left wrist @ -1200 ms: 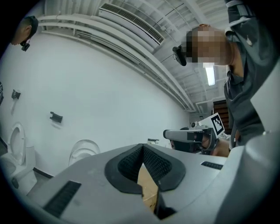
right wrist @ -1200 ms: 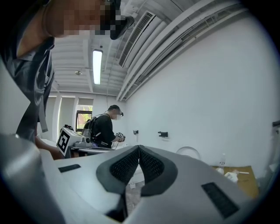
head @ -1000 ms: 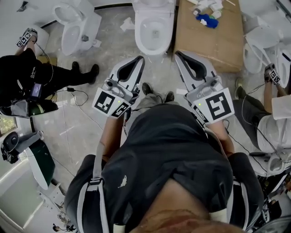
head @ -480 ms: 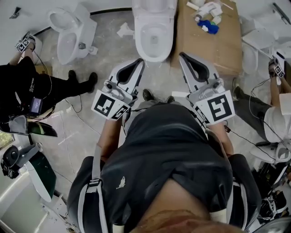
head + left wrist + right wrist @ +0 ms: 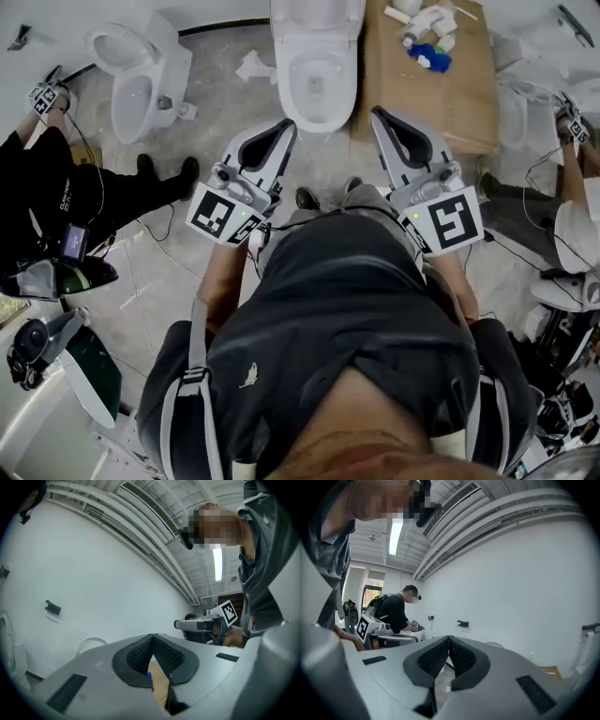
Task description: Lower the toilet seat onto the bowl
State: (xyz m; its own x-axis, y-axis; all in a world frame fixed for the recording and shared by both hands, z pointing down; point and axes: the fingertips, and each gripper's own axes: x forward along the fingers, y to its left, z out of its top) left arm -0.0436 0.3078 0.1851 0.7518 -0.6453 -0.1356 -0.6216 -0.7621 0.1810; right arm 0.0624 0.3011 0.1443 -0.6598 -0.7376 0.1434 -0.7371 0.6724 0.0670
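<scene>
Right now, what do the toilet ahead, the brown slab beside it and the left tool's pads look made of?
Toilet: glazed white ceramic, likely; glossy, smooth moulded bowl.
Brown slab: cardboard or plywood, matte tan; can't tell which.
Pads of the left tool: dark rubbery material, probably; fine ribbed texture, no shine.

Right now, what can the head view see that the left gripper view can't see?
Only the head view shows the grey floor, the open bowl of the toilet ahead and a person in black at the left. Only the left gripper view shows the white wall, ceiling pipes and a long lamp. Both show the left gripper, jaws together with nothing between them, and the right gripper with its marker cube.
</scene>
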